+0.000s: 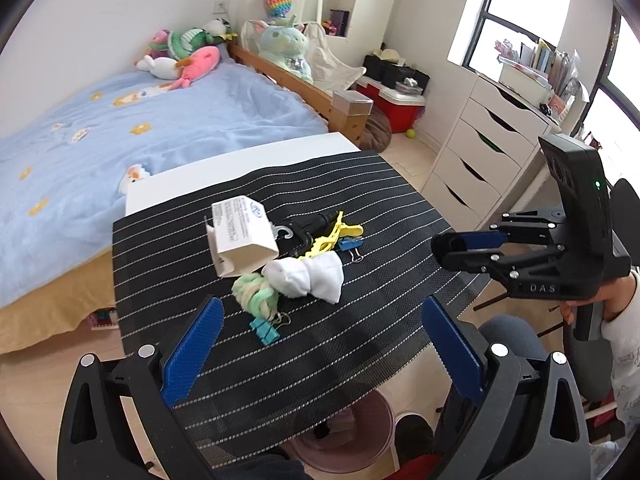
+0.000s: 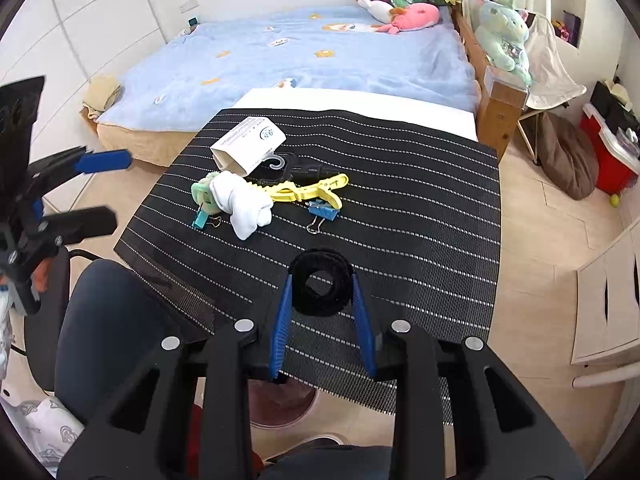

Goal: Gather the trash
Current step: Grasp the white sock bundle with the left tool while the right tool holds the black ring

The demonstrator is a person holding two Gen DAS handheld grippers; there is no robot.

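Two claws hover over the near edge of the worktop (image 2: 420, 200), which carries a black striped mat. The left claw (image 1: 320, 344) has its blue pads spread wide apart and grips nothing. Beyond it, mid-mat, the clutter sits bunched: a white carton (image 1: 240, 236), a green yarn ball (image 1: 256, 292) touching a teal binder clip (image 1: 264, 330), a white sock (image 1: 308, 274), a yellow clip (image 1: 336, 236) and a blue binder clip (image 1: 350, 245). To the right, the right claw (image 2: 323, 312) is clamped on a black fuzzy ring (image 2: 322, 286) above the near edge.
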